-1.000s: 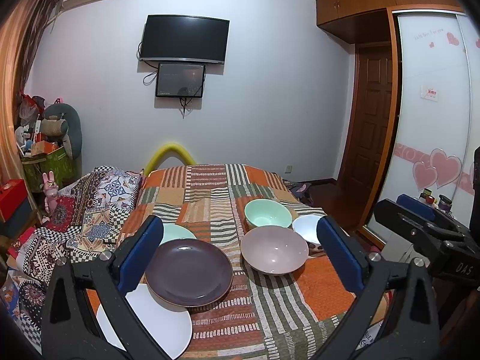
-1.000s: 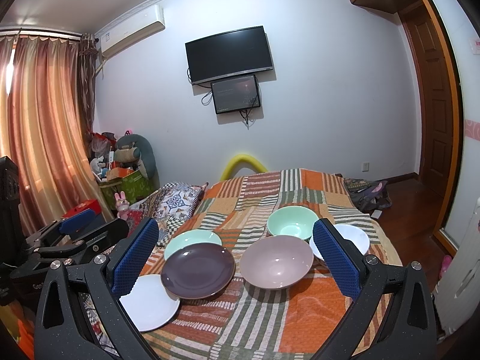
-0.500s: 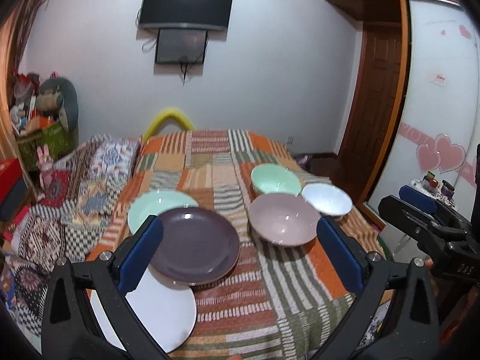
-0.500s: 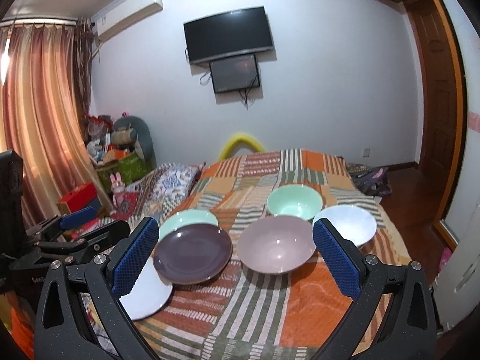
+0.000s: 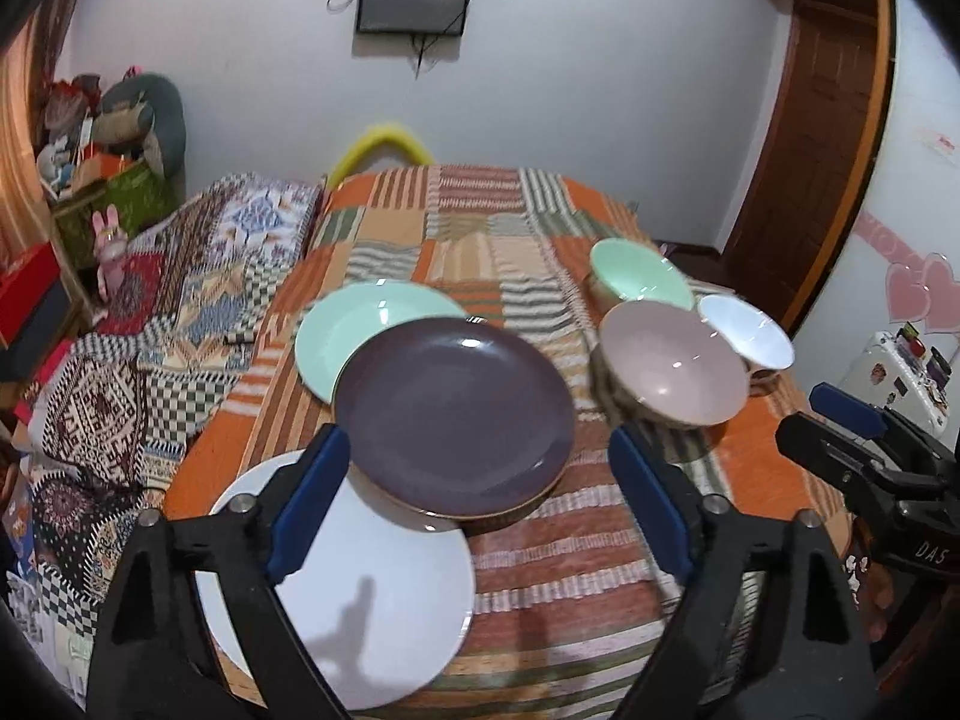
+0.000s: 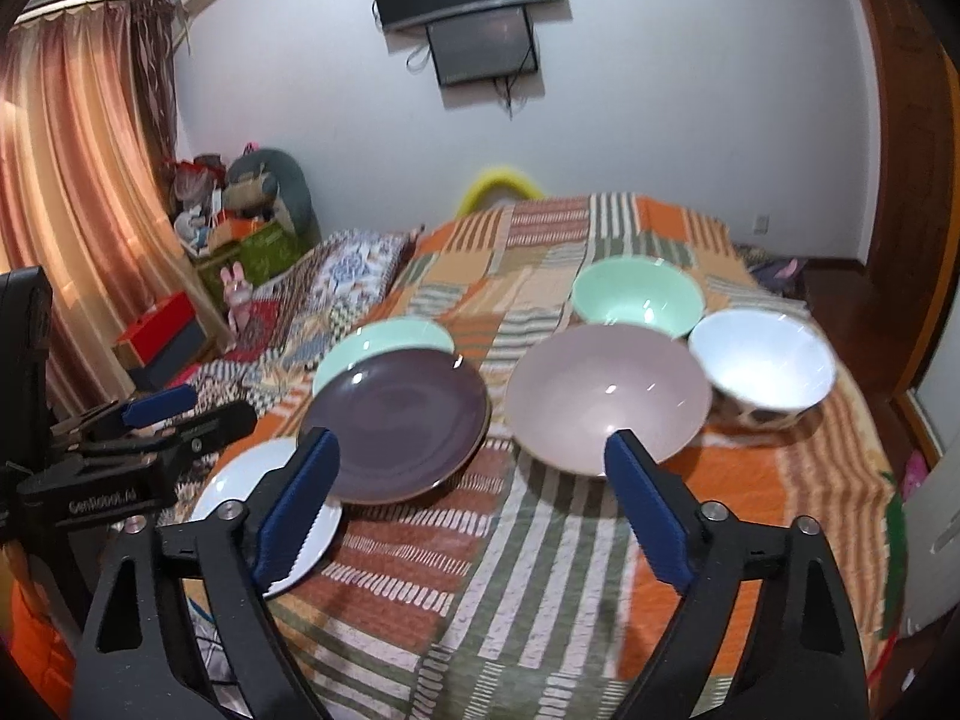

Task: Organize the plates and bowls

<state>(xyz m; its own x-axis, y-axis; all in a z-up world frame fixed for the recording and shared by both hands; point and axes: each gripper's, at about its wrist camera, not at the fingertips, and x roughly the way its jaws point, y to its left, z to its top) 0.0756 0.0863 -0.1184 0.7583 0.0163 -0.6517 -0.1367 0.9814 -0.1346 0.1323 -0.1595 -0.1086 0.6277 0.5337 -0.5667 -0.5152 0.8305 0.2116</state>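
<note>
The soft bedspread (image 5: 540, 546) is the worry: the purple plate (image 5: 453, 414) rests across the green plate (image 5: 360, 330) and white plate (image 5: 366, 594), so a clumsy nudge could tip it. On the right, the pink bowl (image 6: 606, 396), white bowl (image 6: 762, 360) and green bowl (image 6: 636, 294) crowd together and might knock. The left gripper (image 5: 480, 516), jaws wide apart, hangs just over the purple plate's near rim. The right gripper (image 6: 474, 510), likewise spread, hovers between purple plate and pink bowl.

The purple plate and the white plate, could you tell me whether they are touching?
Touching: in the left wrist view the purple plate overlaps the white plate and rests on its far edge.
</note>
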